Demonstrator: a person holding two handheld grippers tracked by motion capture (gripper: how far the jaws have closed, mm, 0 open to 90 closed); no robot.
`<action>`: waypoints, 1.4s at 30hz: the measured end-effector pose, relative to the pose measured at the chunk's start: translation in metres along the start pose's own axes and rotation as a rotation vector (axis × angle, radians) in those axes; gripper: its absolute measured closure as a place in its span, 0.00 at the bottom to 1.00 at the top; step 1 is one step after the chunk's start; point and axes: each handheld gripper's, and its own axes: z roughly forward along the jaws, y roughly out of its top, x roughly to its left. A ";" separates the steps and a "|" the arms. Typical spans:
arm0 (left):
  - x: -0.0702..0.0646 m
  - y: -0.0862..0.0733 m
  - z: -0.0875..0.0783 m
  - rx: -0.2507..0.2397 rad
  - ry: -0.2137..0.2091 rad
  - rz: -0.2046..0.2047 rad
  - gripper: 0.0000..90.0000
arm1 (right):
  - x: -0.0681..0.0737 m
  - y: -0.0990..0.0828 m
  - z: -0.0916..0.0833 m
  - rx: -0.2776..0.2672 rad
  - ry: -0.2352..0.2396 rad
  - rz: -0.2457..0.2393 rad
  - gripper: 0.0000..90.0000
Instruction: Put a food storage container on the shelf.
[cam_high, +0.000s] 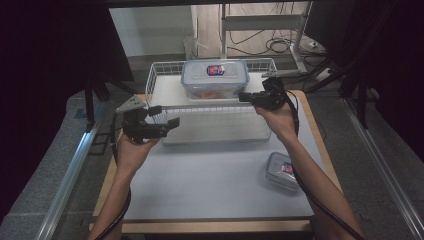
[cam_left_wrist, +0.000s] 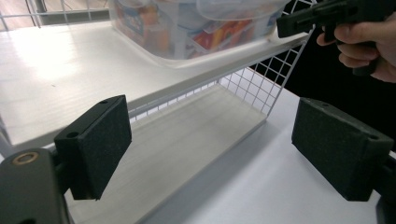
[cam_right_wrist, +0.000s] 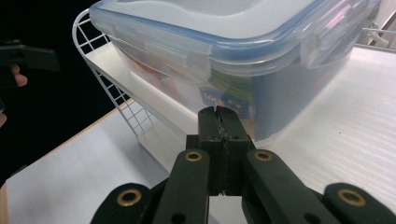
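Currently the right gripper has its fingers pressed flat together with nothing between them. Directly ahead of those fingertips, close to or touching them, sits the large clear container with a blue-rimmed snap lid; contact cannot be confirmed. It stands on the upper shelf of the white wire rack. Through its wall, colourful packets in red and orange are visible, though their exact kind cannot be told.

The left gripper has its fingers spread wide apart and empty. Between and beyond its fingers lies the rack's lower shelf, with the large container higher up and further off. A small lidded container rests on the table, well apart from both sets of fingers, beside the person's right forearm.
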 end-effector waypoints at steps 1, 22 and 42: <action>-0.001 -0.001 0.000 0.002 -0.001 0.003 0.13 | 0.001 0.000 0.000 -0.001 0.002 -0.002 0.99; -0.048 -0.060 -0.001 0.119 -0.008 0.099 0.07 | 0.049 -0.080 -0.037 0.079 -0.022 -0.175 0.43; -0.074 -0.126 -0.004 0.151 0.063 0.153 0.02 | 0.058 -0.158 -0.057 0.079 -0.055 -0.191 0.20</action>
